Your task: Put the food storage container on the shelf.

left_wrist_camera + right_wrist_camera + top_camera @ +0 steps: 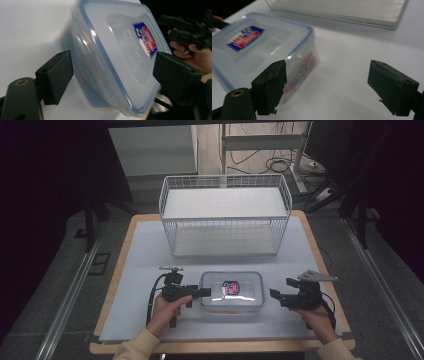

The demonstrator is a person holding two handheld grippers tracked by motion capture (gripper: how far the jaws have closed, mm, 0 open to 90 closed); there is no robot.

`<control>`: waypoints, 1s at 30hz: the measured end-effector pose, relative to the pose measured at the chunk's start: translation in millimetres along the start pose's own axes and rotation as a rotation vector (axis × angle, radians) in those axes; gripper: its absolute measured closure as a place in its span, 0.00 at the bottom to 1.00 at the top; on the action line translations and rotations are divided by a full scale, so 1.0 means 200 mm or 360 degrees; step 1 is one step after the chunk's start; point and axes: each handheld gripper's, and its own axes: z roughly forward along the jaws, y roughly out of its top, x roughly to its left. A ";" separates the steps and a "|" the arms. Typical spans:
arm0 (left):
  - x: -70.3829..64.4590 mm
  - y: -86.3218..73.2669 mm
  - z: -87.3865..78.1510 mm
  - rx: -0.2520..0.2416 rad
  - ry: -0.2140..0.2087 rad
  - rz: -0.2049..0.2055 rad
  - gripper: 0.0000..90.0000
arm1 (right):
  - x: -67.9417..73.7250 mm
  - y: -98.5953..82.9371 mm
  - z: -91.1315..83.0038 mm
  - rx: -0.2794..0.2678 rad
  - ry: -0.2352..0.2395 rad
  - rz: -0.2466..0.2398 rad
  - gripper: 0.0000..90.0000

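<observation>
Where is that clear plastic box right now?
In the high view, the clear plastic box sits on the table's near side, between both hand-held grippers, in front of the wire basket.

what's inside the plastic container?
Through the clear lid of the plastic container nothing distinct shows inside. Its red-and-blue label covers part of the interior, and glare hides the rest.

The high view looks down from above onto the whole surface. Each gripper view sits low and very close. All three see the lidded plastic box.
</observation>
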 end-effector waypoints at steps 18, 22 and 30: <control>0.00 -0.02 0.04 0.0022 0.0018 -0.0016 0.25 | 0.05 0.04 0.20 0.0238 0.0395 0.0306 0.16; 0.01 -0.02 0.04 0.0010 0.0007 -0.0030 0.27 | 0.05 0.04 0.22 0.0253 0.0449 0.0355 0.23; 0.01 -0.02 0.03 -0.0011 0.0007 -0.0046 0.30 | 0.01 0.04 0.23 0.0277 0.0545 0.0506 0.36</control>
